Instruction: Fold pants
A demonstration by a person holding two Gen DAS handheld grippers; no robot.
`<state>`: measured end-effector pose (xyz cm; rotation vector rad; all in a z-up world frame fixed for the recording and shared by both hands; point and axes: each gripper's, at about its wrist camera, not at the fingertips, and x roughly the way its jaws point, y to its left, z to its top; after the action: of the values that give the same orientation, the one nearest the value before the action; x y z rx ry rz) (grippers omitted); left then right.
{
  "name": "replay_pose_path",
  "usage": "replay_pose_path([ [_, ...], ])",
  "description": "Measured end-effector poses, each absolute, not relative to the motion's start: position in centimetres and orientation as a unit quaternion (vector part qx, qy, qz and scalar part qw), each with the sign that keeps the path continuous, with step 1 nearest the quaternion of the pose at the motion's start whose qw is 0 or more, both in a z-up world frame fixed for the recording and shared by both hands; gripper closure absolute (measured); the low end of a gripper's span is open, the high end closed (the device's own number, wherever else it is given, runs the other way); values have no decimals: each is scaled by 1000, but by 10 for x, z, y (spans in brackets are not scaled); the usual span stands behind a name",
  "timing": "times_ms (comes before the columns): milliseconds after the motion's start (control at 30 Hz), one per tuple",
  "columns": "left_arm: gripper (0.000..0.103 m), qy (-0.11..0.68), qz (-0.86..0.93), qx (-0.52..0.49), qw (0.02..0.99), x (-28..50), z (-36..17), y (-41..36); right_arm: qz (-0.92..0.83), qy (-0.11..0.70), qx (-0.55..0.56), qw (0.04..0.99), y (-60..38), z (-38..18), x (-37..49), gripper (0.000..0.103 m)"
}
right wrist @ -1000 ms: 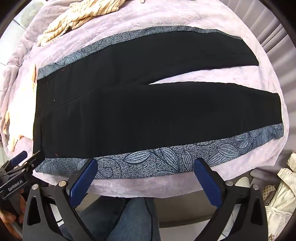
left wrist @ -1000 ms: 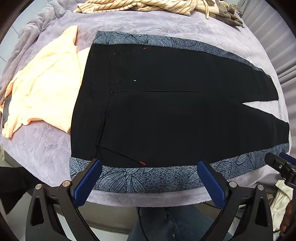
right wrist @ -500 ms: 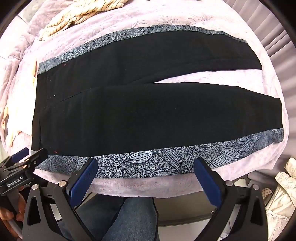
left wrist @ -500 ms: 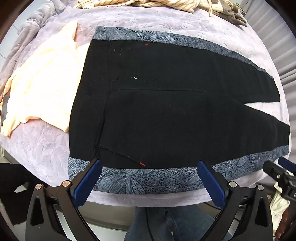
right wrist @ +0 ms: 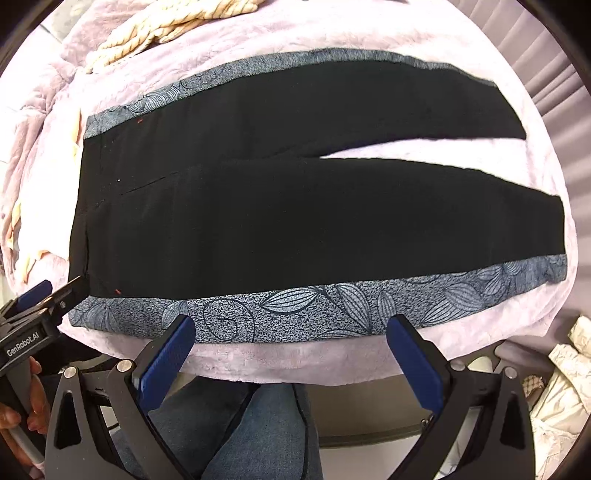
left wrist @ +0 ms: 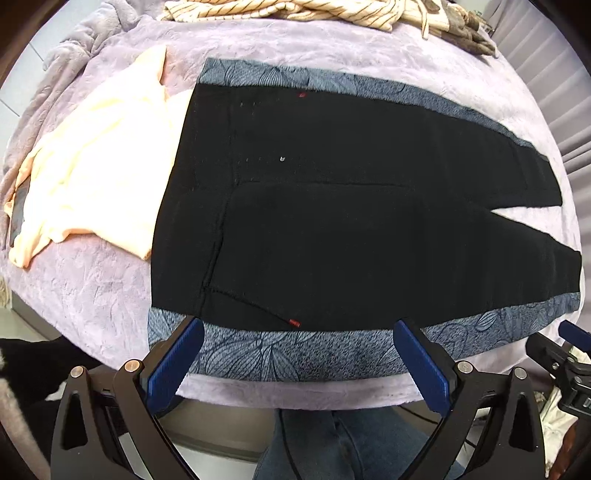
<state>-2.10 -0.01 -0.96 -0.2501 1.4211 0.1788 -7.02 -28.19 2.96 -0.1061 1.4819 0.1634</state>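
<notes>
From my left camera I count, left to right: one peach garment (left wrist: pixel 92 177) lying beside the waistband, one pair of black pants (left wrist: pixel 332 229) spread flat on the lilac-covered bench (left wrist: pixel 92 295), and one striped garment (left wrist: pixel 295 9) bunched at the far edge. The pants have two legs running off to the right, with a narrow wedge of cover showing between them, and two grey leaf-printed bands, one along the far side and one along the near edge (left wrist: pixel 295 350). I see two small red marks on the black cloth.

My left hand-held gripper (left wrist: pixel 297 363) is spread wide, both blue pads free, hanging just above the near band at the waist end; it grasps nothing.

In the right camera the same pants (right wrist: pixel 295 229) fill the view. My right hand-held gripper (right wrist: pixel 290 360) is likewise released, its two pads apart over the bench edge near the printed band, further along the leg. Below it I see one denim-clad knee (right wrist: pixel 258 435).
</notes>
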Motion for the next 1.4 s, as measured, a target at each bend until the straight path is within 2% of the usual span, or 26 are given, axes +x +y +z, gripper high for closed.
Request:
replay_pose_path([
  [800,0,655,86,-123,740,15,-9,19,75,678,-66,728,-275,28,-61,0],
  [1400,0,657,96,-121,738,-7,-10,20,80,680,-75,725,-271,33,-68,0],
])
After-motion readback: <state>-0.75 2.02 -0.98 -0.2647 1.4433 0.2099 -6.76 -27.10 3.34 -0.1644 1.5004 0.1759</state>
